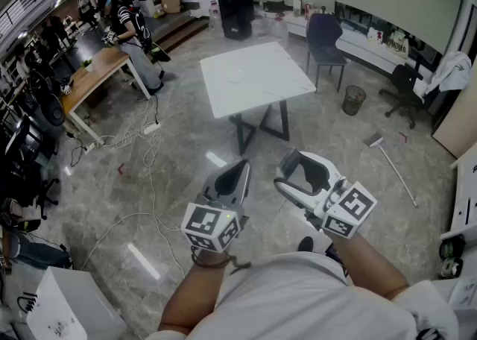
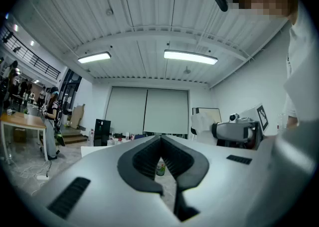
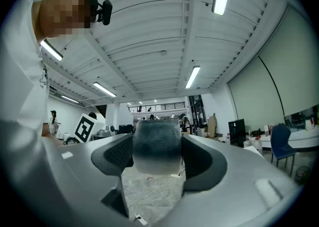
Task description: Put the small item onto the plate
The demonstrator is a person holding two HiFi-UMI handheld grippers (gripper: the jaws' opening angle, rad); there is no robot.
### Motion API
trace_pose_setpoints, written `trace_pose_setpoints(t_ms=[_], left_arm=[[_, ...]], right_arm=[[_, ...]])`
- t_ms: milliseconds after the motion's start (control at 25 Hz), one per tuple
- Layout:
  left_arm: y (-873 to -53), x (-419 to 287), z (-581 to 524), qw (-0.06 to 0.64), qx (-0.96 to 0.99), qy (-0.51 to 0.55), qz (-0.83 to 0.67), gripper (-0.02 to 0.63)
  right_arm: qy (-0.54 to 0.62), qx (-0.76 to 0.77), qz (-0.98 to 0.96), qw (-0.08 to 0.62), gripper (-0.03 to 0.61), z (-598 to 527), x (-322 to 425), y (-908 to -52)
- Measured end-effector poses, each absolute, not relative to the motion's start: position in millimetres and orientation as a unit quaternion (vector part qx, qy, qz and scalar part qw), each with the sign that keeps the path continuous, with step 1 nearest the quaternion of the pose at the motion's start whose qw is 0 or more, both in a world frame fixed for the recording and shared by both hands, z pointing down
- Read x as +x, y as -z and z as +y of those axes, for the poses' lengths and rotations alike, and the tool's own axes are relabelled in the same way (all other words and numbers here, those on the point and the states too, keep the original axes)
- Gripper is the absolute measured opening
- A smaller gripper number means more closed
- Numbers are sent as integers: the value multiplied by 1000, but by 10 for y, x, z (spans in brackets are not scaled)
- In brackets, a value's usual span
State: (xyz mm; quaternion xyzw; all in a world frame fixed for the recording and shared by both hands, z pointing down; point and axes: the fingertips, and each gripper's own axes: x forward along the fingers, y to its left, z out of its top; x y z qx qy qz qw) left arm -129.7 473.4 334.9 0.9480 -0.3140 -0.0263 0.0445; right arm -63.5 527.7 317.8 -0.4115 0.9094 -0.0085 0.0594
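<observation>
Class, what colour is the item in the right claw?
The item fades dark grey to pale; clearest in right gripper view.

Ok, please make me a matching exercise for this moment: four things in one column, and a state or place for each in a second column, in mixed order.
Things:
1. left tool
2. right tool
3. white table
4. blue chair

States or places:
a. closed on a dark rounded item
b. by the long desk at the back
c. closed, nothing held
d. on the floor ahead of both tools

Pairs: 1-c, 2-a, 3-d, 4-b

Left claw (image 1: 238, 168) closed, right claw (image 1: 301, 171) loaded
</observation>
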Motion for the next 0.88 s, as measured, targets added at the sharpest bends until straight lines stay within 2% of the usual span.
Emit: trace_pose_setpoints(t_ms=[880], left_arm=[[-3432,-1423,4788,49,942,24,-331,6]], right_arm=[[16,-419,906,56,298,5282,-672,-3219]])
